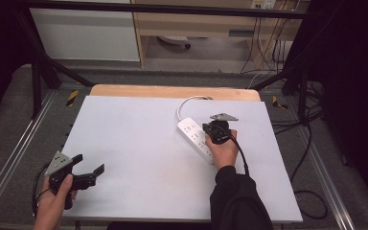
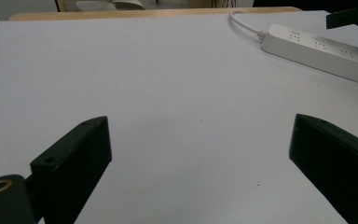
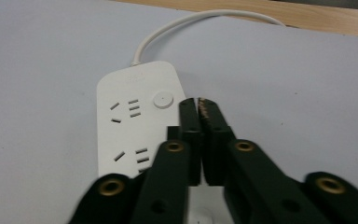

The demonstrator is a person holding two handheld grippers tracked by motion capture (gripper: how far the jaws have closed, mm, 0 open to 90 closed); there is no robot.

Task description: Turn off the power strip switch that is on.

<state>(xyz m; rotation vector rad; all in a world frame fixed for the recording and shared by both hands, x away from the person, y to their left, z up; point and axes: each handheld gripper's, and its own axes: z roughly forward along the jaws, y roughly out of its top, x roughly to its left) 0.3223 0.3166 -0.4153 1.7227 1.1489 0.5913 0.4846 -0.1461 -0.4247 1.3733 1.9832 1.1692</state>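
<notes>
I see my right gripper with jaws pressed together over the white power strip at mid-right of the table. My left gripper hovers near-left, jaws spread wide.

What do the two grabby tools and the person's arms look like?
Both are black. The left tool and the right tool each carry a grey three-cornered plate on top and trail a black cable. Brass-coloured screw holes dot the arms behind the jaws. The person's right arm wears a black sleeve.
</notes>
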